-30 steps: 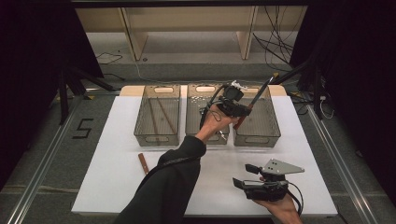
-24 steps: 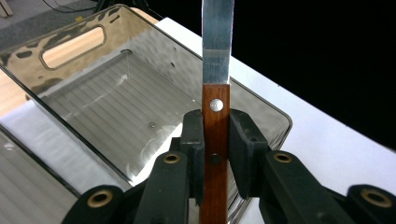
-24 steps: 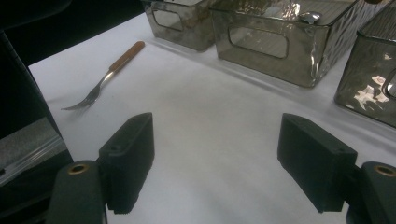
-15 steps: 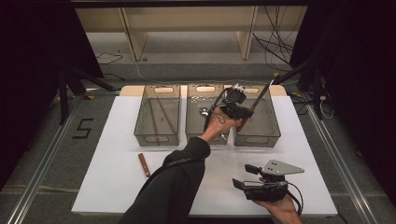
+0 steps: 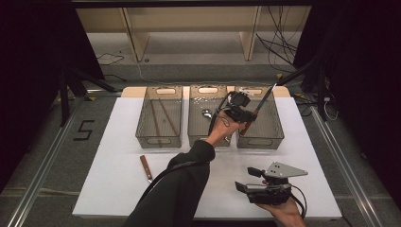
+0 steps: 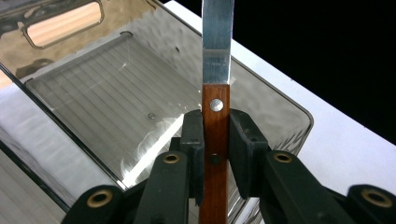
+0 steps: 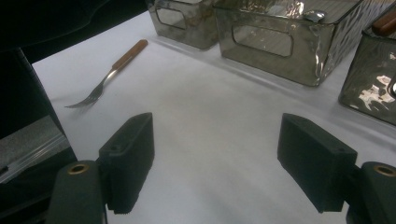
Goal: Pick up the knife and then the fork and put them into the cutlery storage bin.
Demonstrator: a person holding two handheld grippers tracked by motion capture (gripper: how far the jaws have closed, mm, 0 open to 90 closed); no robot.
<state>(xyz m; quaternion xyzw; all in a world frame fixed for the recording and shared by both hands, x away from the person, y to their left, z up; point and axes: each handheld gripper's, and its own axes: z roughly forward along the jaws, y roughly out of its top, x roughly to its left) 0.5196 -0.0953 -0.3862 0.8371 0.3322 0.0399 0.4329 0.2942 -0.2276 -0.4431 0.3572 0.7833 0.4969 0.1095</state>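
Note:
My left gripper (image 5: 247, 122) hangs over the right clear bin (image 5: 272, 135) and is shut on the wooden handle of a table knife (image 5: 258, 108), whose steel blade slants up and away. In the left gripper view the knife (image 6: 216, 84) stands between the two pads (image 6: 243, 142), above that bin's floor (image 6: 112, 98). My right gripper (image 5: 242, 179) rests low at the table's front right, open, and its wide-apart pads (image 7: 132, 156) have bare white table between them. A wooden-handled fork (image 7: 109, 72) lies on the table to the left, also visible from above as the fork (image 5: 146, 168).
Three clear bins stand in a row at the back of the white table (image 5: 118, 189). The left bin (image 5: 160, 120) holds thin sticks, the middle bin (image 5: 203, 118) holds metal cutlery. A sleeved forearm (image 5: 182, 184) crosses the table's middle. Dark floor surrounds the table.
The left gripper with the knife has sunk slightly over the right bin. The right gripper has stayed in place.

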